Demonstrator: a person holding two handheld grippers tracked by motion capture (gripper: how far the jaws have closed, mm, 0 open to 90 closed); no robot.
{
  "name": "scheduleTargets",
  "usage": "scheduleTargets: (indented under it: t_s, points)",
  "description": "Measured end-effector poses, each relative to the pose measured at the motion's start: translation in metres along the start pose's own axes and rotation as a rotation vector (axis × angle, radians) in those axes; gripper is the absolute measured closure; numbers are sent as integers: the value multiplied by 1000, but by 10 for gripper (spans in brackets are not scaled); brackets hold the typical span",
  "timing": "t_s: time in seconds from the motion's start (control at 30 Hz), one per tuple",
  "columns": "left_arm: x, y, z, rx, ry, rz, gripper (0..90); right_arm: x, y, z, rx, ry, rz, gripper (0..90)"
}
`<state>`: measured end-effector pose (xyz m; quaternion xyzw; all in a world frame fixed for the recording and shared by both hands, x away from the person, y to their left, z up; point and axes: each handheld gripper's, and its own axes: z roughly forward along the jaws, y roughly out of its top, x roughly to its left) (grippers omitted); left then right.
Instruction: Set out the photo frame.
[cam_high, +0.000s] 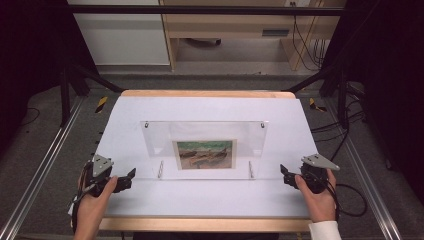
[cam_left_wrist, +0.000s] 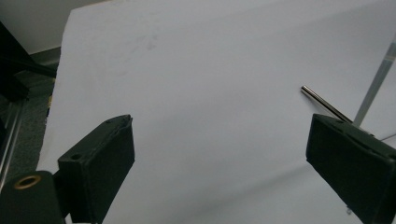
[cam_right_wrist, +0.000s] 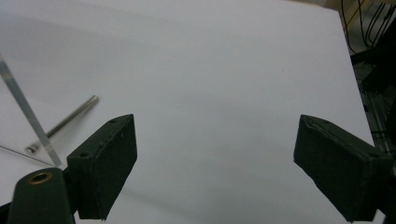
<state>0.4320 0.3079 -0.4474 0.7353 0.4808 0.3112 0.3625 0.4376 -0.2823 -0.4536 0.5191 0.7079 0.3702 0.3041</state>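
White paper covers the table (cam_high: 150, 107). Nearest us, we hold the left gripper (cam_high: 131, 176) and right gripper (cam_high: 284, 172), jaws apart and empty. Between them, slightly farther back, stands the acrylic photo frame (cam_high: 205, 149), apart from both, on metal pins (cam_high: 160, 169).

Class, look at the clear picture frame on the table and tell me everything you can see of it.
The clear picture frame is a transparent, acrylic-looking panel standing near the middle of the white table, tilted back. A small landscape picture in greens and browns sits low at its centre. Small metal fasteners mark its upper corners, and two thin metal pins prop it at the bottom, resting on the table. Both tongs, left and right, are open at its sides, not touching it.
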Motion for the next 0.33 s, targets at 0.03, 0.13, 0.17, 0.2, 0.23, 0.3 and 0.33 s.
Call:
scheduleTargets:
  t_s: [0.03,0.13,0.17,0.2,0.23,0.3,0.33]
  points:
    - [1,0,-1,-15,12,8,79,-1,-2,1,7,-4,1,136]
    - [1,3,-6,-76,48,18,93,-5,-6,4,42,-21,18,134]
    - [1,3,-6,-78,47,20,93,-6,-7,5,49,-22,17,133]
    - [1,2,-6,-75,43,20,93,-6,-8,6,59,-28,6,133]
    - [1,2,-5,-64,36,22,92,-6,-8,6,65,-32,8,133]
    - [4,-1,-1,-40,37,20,89,-6,-9,7,77,-41,3,133]
    - [4,-2,-1,-33,38,18,87,-6,-9,6,76,-41,6,133]
